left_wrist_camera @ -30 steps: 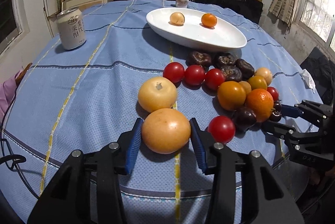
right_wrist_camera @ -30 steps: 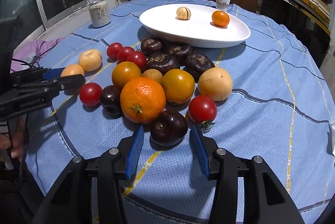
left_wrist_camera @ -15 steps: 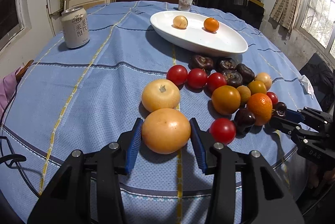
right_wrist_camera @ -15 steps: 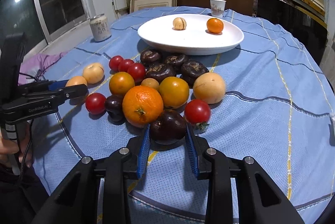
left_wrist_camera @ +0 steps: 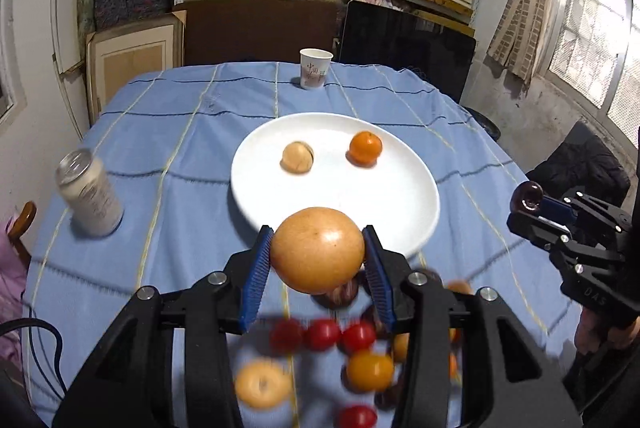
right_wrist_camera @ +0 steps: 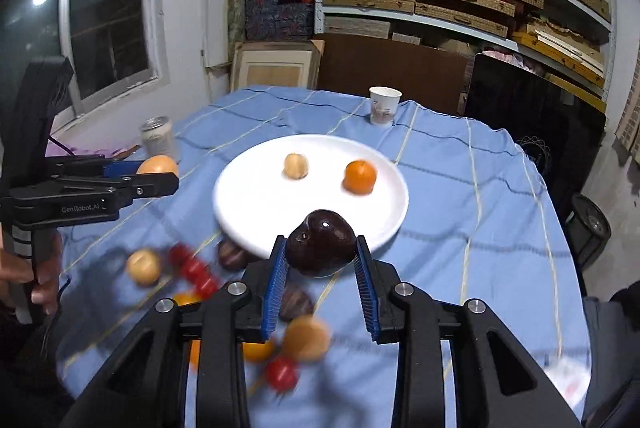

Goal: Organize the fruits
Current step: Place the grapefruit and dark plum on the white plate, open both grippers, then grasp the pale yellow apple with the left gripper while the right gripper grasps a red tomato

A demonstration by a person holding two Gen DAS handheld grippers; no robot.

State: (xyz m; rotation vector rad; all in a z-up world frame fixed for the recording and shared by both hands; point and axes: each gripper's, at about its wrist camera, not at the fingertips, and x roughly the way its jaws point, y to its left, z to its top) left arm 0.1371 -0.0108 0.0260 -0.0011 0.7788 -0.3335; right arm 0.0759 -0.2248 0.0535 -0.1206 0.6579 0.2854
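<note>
My left gripper [left_wrist_camera: 317, 256] is shut on a large yellow-orange fruit [left_wrist_camera: 318, 248] and holds it in the air at the near rim of the white plate [left_wrist_camera: 392, 195]. My right gripper [right_wrist_camera: 320, 248] is shut on a dark purple fruit [right_wrist_camera: 320, 242], lifted over the plate's [right_wrist_camera: 248, 199] near edge. On the plate lie a pale round fruit [left_wrist_camera: 297, 157] and a small orange [left_wrist_camera: 365, 147]. The rest of the fruits [left_wrist_camera: 320, 334], red tomatoes, yellow and dark ones, lie blurred on the blue cloth below both grippers. The right gripper also shows in the left wrist view [left_wrist_camera: 528, 201], and the left gripper in the right wrist view [right_wrist_camera: 160, 171].
A drink can [left_wrist_camera: 89, 193] stands left of the plate. A paper cup [left_wrist_camera: 315, 68] stands at the table's far edge. Shelves with boxes, a dark board and a screen are behind the table. A window wall is at the right.
Both grippers have lifted their fruits off the cloth and moved forward toward the plate. The right gripper closed on the dark fruit between the earliest frame and the middle one.
</note>
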